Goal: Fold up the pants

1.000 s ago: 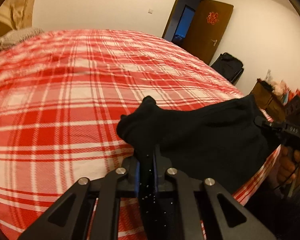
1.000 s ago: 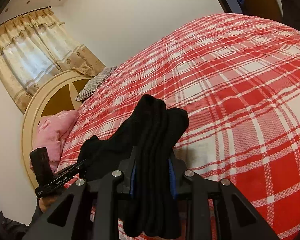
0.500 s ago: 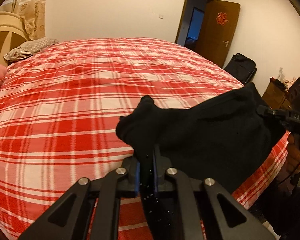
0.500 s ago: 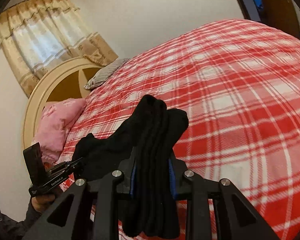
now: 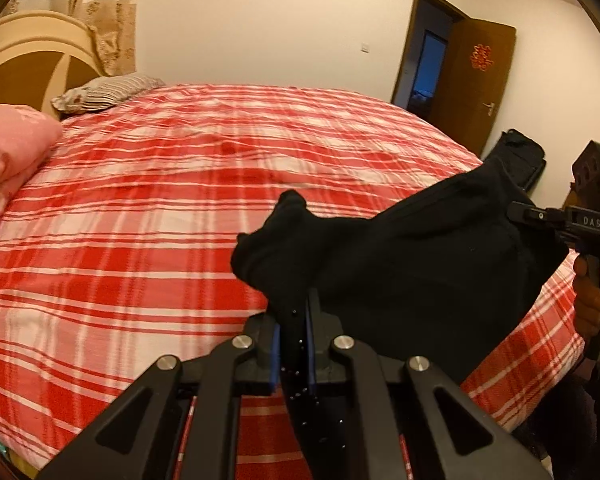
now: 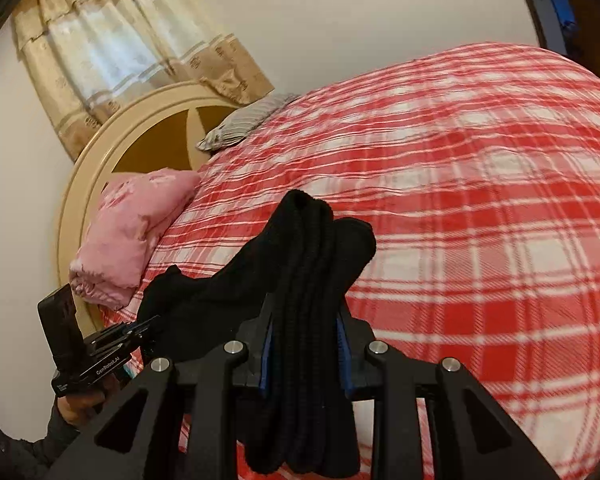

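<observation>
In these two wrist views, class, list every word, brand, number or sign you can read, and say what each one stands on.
"DAS": on the body of the right gripper, seen from the left wrist view; the letters may run on out of sight.
"GenRobot.AI": on the side of the left gripper, seen from the right wrist view.
Red paper ornament on the brown door: a decorative character, too blurred to read.
Smaller print beneath "GenRobot.AI": too small to read.

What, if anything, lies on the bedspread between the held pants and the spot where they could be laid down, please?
Nothing visible does. Both the left gripper and right gripper clamp the black pants, and the red plaid bedspread ahead looks bare; the pink quilt sits off near the headboard.
</observation>
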Action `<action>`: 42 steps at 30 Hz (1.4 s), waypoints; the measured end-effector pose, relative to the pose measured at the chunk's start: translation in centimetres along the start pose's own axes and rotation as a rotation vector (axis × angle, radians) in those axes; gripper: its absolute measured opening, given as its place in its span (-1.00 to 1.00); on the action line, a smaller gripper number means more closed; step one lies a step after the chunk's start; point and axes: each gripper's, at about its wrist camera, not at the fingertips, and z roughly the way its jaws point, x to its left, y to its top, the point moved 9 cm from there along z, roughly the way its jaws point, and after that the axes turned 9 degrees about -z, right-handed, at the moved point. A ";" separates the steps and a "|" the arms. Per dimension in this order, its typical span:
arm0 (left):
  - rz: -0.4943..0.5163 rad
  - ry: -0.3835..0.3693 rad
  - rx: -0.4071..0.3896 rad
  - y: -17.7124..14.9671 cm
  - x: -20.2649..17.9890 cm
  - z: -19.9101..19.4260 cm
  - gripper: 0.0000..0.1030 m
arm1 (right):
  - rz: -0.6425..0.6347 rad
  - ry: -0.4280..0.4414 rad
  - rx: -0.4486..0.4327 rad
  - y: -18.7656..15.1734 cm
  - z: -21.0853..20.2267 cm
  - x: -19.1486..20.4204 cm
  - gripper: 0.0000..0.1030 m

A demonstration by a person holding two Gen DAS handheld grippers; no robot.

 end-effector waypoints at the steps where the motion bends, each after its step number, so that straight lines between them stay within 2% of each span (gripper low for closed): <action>1: -0.003 0.007 -0.004 0.1 0.4 -0.2 -0.80 | -0.014 0.014 0.002 0.6 0.8 0.7 -0.48; 10: -0.079 0.132 -0.063 2.3 8.0 -2.4 -0.80 | -0.069 0.147 0.029 3.8 9.0 6.6 -0.48; 14: -0.107 0.197 -0.071 2.6 11.5 -2.5 -0.80 | -0.086 0.179 0.048 4.0 12.4 8.6 -0.48; 18: -0.119 0.245 -0.036 1.3 14.2 -1.0 -0.79 | -0.082 0.171 0.125 2.3 16.5 9.1 -0.48; 20: -0.128 0.271 0.000 0.1 15.3 0.5 -0.74 | -0.088 0.131 0.170 1.0 18.3 8.3 -0.47; 22: -0.144 0.297 0.022 -0.9 16.3 1.7 -0.52 | -0.069 0.080 0.209 0.1 19.6 6.9 -0.41; 24: -0.149 0.312 0.040 -1.8 17.0 2.7 -0.36 | -0.040 0.063 0.239 -0.8 20.4 5.6 -0.21; 26: -0.139 0.341 0.018 -1.9 17.3 2.4 -0.10 | -0.030 0.047 0.231 -1.0 20.3 4.7 -0.05; 28: -0.122 0.379 0.011 -1.9 17.6 2.0 0.23 | -0.038 0.029 0.216 -0.9 19.8 4.2 0.01; 30: -0.133 0.410 0.022 -1.9 18.1 1.5 0.36 | -0.029 0.003 0.189 -0.4 18.9 3.4 0.06; 32: -0.144 0.413 0.023 -1.8 18.3 0.9 0.36 | 0.008 -0.023 0.139 0.3 17.3 2.3 0.06; 35: -0.136 0.457 0.015 -1.8 18.3 -0.1 0.39 | 0.042 -0.130 0.090 1.2 15.2 0.2 0.06; 38: -0.142 0.445 0.015 -1.9 17.6 -0.9 0.39 | 0.076 -0.136 0.064 1.0 12.5 -0.7 0.06; 42: -0.138 0.415 -0.028 -1.2 15.3 -2.7 0.41 | 0.033 -0.190 0.048 -0.1 8.4 0.1 0.07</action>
